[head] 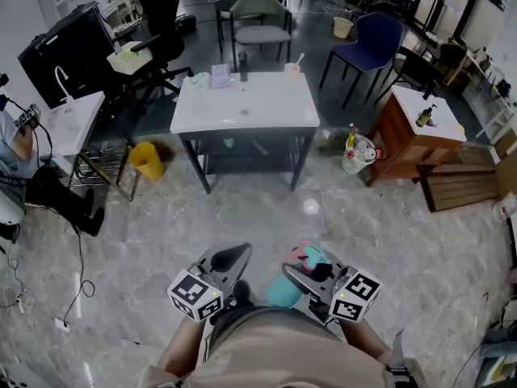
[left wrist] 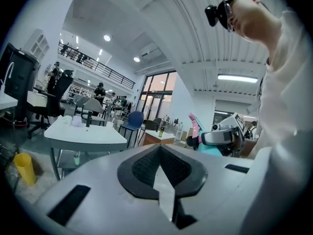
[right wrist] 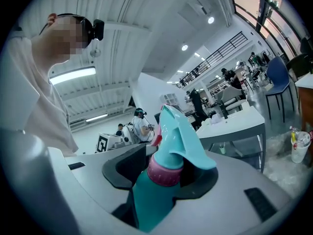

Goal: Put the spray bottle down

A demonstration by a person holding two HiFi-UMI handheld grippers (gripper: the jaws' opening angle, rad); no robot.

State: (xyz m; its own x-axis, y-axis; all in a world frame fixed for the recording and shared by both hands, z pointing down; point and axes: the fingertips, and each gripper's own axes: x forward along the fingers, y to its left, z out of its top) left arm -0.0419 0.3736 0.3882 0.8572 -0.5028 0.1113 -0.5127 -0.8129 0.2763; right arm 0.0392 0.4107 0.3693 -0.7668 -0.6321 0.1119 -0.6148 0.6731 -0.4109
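Spray bottle (right wrist: 159, 192), teal plastic with a pink collar, is up off any surface, clamped just below that collar by the right gripper (head: 311, 273). Its black fingers (right wrist: 122, 168) stand wide apart, pressing the bottle's sides, nozzle end poking out front. Left gripper (head: 229, 259) sits just beside it, fingers (left wrist: 142, 168) closed together on nothing. Grey marble floor (head: 266, 208) below, white desk (head: 242, 107) well ahead.

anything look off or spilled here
Nothing stands out. The teal plastic spray bottle with a pink collar sits clamped in the right hand-held gripper, and the white rectangular table ahead shows no spill.
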